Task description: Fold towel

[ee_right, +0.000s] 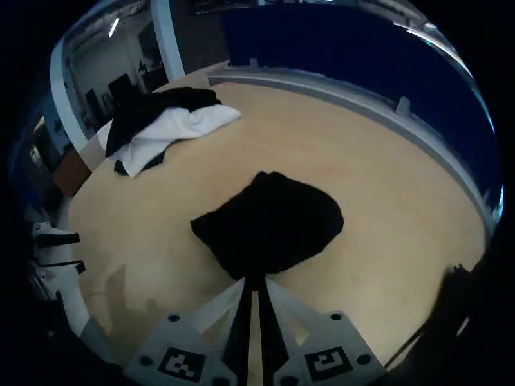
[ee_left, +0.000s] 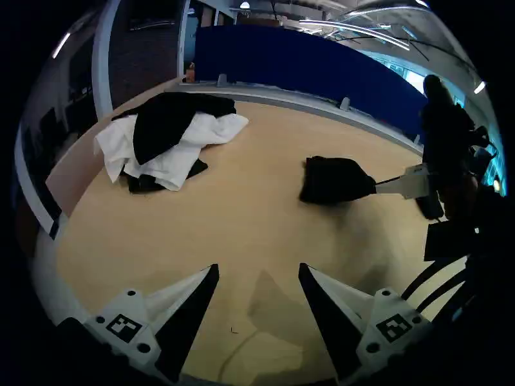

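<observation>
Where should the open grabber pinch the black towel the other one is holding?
The right gripper is shut on one edge of the black towel, which is bunched in a lump, so the opposite edge is probably loose: pinch there. The left gripper, open, looks toward that side across the table and could come in low from its own side.

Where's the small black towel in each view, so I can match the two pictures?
Left gripper view: black towel right of centre, pinched by the right gripper.
Right gripper view: black towel at centre, just above the right gripper, which is shut on it.
Shared landmark: white-and-black cloth pile, upper left in both.
</observation>
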A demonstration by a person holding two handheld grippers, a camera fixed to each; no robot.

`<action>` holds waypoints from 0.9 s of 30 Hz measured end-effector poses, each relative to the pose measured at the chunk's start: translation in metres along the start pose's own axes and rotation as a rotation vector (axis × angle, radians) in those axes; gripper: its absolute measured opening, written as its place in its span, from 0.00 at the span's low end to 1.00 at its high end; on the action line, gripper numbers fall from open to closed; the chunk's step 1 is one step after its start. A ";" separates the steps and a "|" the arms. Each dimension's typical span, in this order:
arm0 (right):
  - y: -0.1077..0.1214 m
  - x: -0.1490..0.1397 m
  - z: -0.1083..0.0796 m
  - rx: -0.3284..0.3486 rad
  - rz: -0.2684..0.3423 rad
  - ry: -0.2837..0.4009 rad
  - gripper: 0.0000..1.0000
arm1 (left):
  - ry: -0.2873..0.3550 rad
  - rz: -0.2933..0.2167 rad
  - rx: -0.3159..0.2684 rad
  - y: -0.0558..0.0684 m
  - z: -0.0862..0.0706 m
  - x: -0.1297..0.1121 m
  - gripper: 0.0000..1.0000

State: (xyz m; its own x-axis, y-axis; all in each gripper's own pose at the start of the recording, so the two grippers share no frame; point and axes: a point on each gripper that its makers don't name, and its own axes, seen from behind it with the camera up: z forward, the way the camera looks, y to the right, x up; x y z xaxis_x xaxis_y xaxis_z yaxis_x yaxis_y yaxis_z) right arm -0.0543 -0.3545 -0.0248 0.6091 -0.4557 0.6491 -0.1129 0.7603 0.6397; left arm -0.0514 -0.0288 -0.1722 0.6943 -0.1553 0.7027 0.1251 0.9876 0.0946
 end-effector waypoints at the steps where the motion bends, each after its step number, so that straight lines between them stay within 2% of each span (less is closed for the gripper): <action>1: 0.001 0.009 -0.005 0.003 -0.005 0.014 0.07 | 0.001 -0.001 -0.002 0.001 0.000 0.001 0.92; 12: 0.015 0.087 -0.052 0.022 -0.030 0.128 0.07 | 0.016 0.012 -0.016 0.010 0.002 0.011 0.92; 27: 0.013 0.099 -0.077 0.046 -0.049 0.155 0.07 | 0.024 0.035 -0.021 0.017 -0.005 0.013 0.92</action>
State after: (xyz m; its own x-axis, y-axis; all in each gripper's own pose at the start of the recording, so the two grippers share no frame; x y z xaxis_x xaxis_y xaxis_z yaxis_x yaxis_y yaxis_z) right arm 0.0648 -0.3543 0.0167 0.7279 -0.4119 0.5481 -0.1141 0.7155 0.6892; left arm -0.0369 -0.0137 -0.1649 0.7150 -0.1212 0.6885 0.1152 0.9918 0.0548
